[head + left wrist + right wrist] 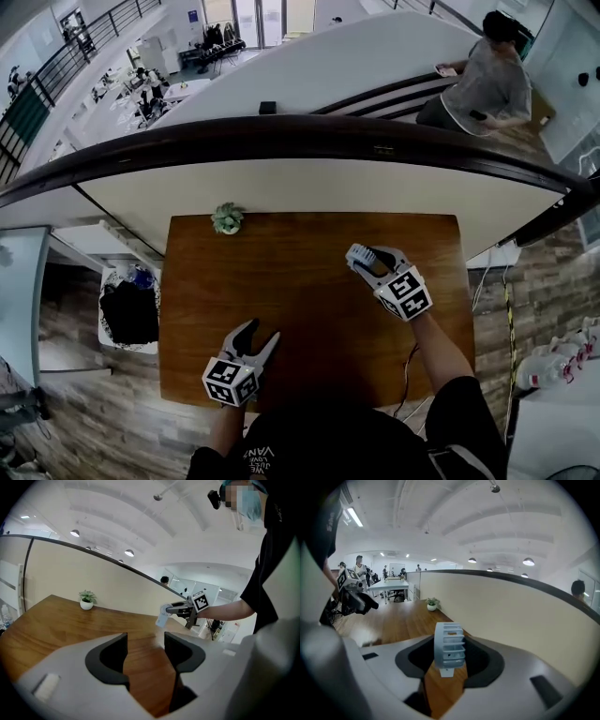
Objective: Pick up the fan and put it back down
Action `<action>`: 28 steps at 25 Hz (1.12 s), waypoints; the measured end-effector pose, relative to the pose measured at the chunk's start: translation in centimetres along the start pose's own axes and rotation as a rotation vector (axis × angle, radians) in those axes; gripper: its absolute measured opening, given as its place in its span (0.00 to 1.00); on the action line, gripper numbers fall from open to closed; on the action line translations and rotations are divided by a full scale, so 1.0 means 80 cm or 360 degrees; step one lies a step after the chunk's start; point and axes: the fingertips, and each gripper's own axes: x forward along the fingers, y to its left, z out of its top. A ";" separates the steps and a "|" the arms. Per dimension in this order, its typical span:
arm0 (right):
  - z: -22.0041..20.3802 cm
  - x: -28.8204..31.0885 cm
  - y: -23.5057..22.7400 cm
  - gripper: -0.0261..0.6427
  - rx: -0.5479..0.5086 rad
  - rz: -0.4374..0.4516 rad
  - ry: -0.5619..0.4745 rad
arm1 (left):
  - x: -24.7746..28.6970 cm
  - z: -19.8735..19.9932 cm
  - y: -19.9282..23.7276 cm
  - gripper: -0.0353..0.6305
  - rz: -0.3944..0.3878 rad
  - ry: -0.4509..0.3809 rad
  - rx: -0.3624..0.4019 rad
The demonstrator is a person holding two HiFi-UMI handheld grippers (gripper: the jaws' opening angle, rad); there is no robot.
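- Progress so far?
- Nearest, the left gripper [262,330] is empty, jaws apart. Farther right, the right gripper [367,258] is clamped on the fan [449,649], which seems lifted above the table [309,309]. Pick-up looks done; putting down remains.
- Which way does the fan point?
- It stands upright, foot down, long axis vertical, thin edge toward the right gripper's camera.

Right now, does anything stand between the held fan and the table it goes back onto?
Nothing visible. The right tool grips the fan above bare table; the potted plant sits at the far edge, the open left tool near the front.
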 end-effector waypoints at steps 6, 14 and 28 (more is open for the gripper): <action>0.025 0.053 -0.013 0.31 -0.0028 0.0164 -0.0037 | 0.005 0.006 0.025 0.40 -0.0016 0.0017 -0.0026; 0.058 0.125 -0.028 0.31 -0.0115 0.0261 -0.0020 | 0.003 -0.010 0.057 0.40 -0.0021 0.0063 -0.0054; 0.092 0.222 0.001 0.31 -0.0246 0.0568 -0.0036 | 0.006 -0.020 0.103 0.40 0.0000 0.0098 -0.0090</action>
